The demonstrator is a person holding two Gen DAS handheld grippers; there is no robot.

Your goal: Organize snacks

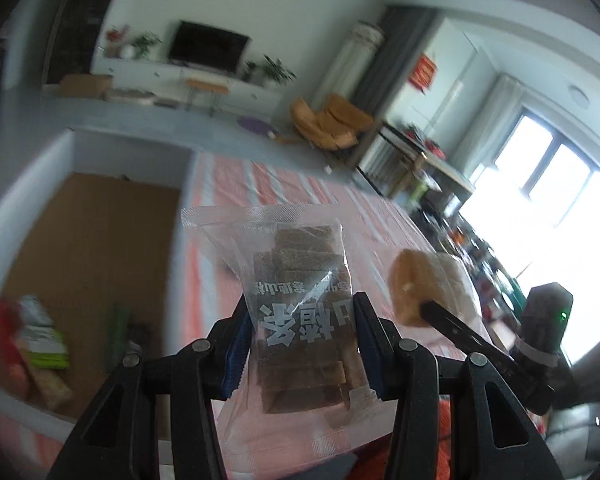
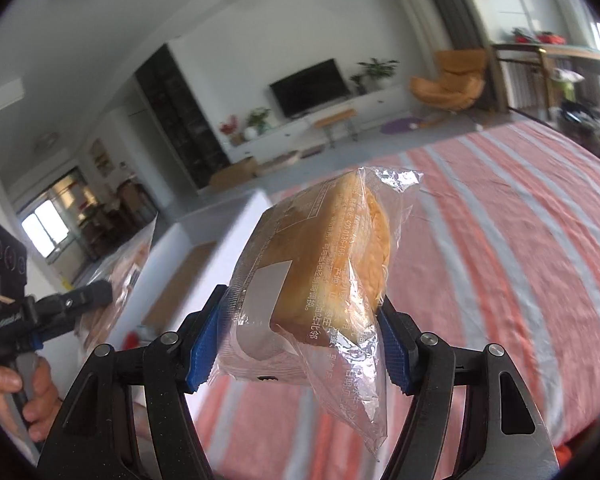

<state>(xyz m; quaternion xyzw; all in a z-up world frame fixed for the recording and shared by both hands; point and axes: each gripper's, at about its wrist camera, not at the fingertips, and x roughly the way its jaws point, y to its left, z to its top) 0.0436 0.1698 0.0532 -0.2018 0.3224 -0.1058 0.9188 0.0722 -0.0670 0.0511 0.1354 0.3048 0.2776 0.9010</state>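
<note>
Clear plastic wraps both snacks now in the air. The left claw (image 1: 300,336) is clamped on a bag of brown bars (image 1: 300,300), which stands upright between the blue pads, long axis pointing away from the camera. The right claw (image 2: 300,340) is clamped on a wrapped bun (image 2: 324,264), its loose film hanging below the pads.

What the coming move turns on is the box (image 1: 80,240), a white-walled bin with a brown floor that already holds a few packets (image 1: 40,344) at its near end. From the left claw it lies to the left and below, close by; the striped cloth (image 1: 260,188) runs straight ahead. From the right claw the same box sits further left, beyond the left claw's bag, seen there at the frame's left.

So the left claw is the nearer, and I judge it should drop first, swinging left over the wall; the bun would follow across.
</note>
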